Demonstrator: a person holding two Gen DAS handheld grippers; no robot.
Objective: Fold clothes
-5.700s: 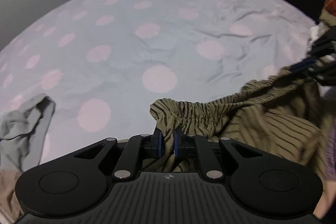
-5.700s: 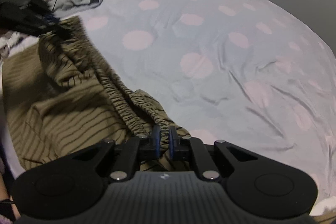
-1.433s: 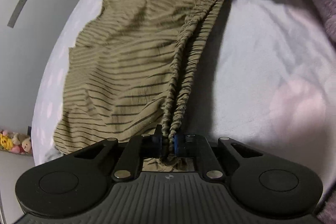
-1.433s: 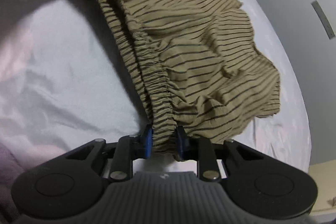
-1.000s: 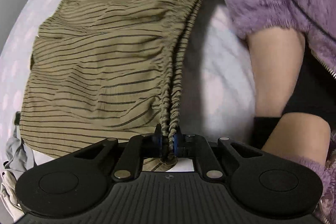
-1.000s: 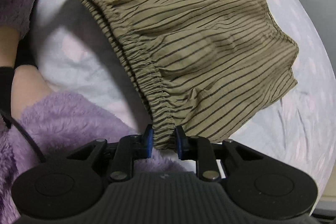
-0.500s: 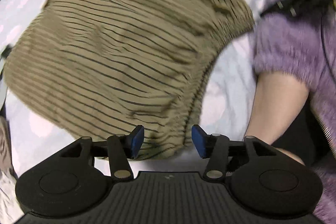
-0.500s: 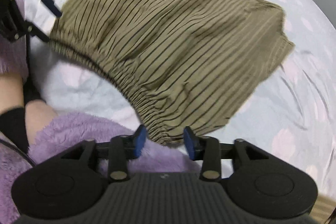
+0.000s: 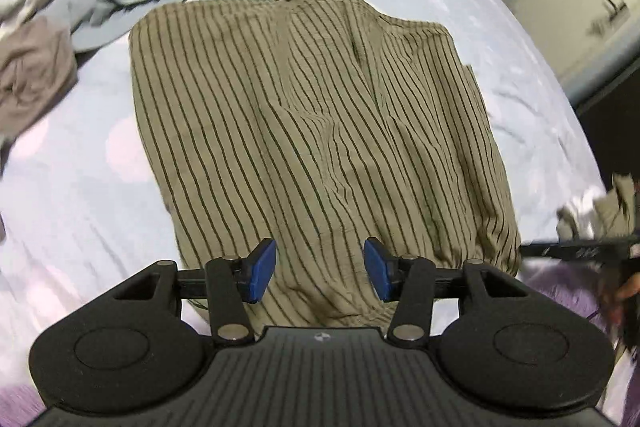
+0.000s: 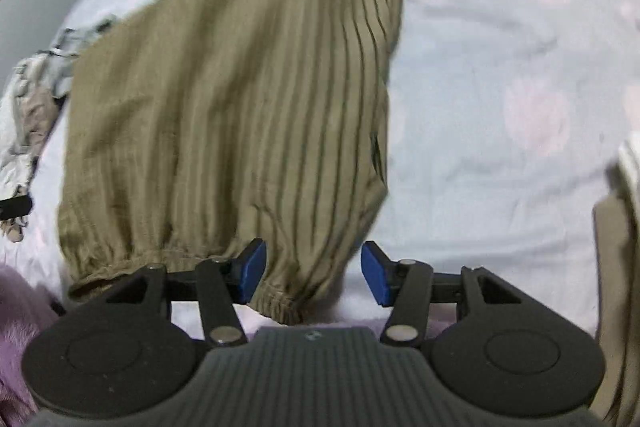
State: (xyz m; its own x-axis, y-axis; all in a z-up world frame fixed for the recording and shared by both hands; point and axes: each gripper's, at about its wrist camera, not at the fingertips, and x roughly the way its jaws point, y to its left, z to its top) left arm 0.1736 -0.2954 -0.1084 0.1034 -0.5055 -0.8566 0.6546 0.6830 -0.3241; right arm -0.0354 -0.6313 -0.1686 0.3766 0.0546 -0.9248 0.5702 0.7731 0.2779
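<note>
1. Bed [image 9: 72, 195]: a pale blue sheet with faint pink dots covers it. It bears everything in view. No table or surface is present.

2. Striped garment [image 9: 312, 131]: olive cloth with dark stripes, spread flat on the bed. Its gathered elastic waistband [image 10: 132, 259] lies at the near edge, closest to both tools. The hem lies at the far edge. The stripes run away from the viewer, so the long axis runs near to far. A shallow ridge of cloth stands near the middle; otherwise it lies fairly smooth.

3. Loose clothes [image 9: 52, 27]: a grey and tan heap lies beyond the garment's far left corner, apart from it. More unsorted cloth shows at the right edge of the left wrist view.

4. Left tool [image 9: 319, 270]: jaws stand wide apart, holding nothing. It hovers over the waistband, about mid-width.

5. Right tool [image 10: 313, 271]: jaws likewise apart and empty. It sits over the waistband's right corner; the view is blurred.

6. Judgement: the garment is laid out but no fold is made. The garment lies straight ahead of both tools. Each is about equally near the waistband, so either a side-to-side or waistband-to-hem fold is open.

7. Room: a grey wall and a pale door lie beyond the bed.
</note>
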